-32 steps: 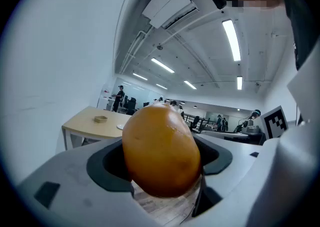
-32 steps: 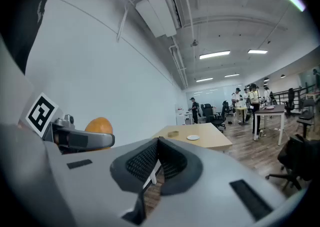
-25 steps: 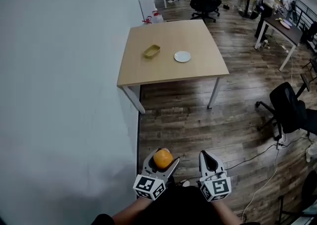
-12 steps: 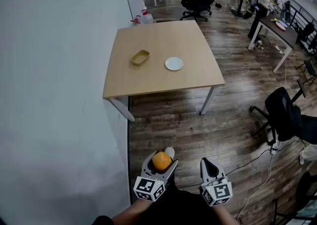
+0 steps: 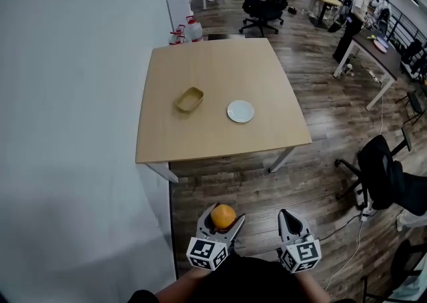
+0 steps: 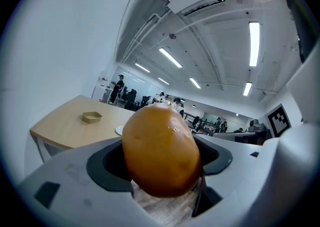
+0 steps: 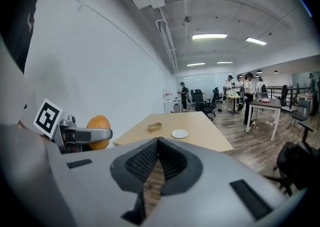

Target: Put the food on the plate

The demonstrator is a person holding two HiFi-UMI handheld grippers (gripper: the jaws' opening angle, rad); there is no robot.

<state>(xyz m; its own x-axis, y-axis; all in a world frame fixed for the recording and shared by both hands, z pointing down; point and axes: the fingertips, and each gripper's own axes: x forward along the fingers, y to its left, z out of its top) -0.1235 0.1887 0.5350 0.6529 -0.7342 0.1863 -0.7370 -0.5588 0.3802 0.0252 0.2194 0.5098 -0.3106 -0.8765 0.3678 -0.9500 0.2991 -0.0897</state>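
— What do the surface and the room look like from your end?

— I see a pale wooden table [image 5: 220,68] set against a white wall [image 5: 73,128], on a dark plank floor [image 5: 267,178]. A small white plate [image 5: 240,111] lies near the table's middle. A shallow yellowish tray [image 5: 189,99] sits near it, on the wall side. Behind the table is an open office with black swivel chairs [image 5: 263,3], a long desk [image 5: 373,41] at the right and people standing around it. Another black office chair [image 5: 383,171] stands on the floor, well off to my right.

— And the grippers?

— Both are low at the bottom edge of the head view, well apart from the table. My left gripper [image 5: 221,221] has its jaws clamped on the orange food piece [image 6: 160,151], which stands up between them above the floor. My right gripper [image 5: 287,217] has its pads pressed together.

— Anything you can't read?

— I can't tell what kind of food it is, only that it is smooth, glossy and egg-shaped. It fills the left gripper view and hides part of the plate there. What the tray holds is too small to make out. The people at the back are tiny. The office chair on my right is cut off by the frame edge. The jugs [image 5: 192,28] by the wall behind the table are hard to make out.
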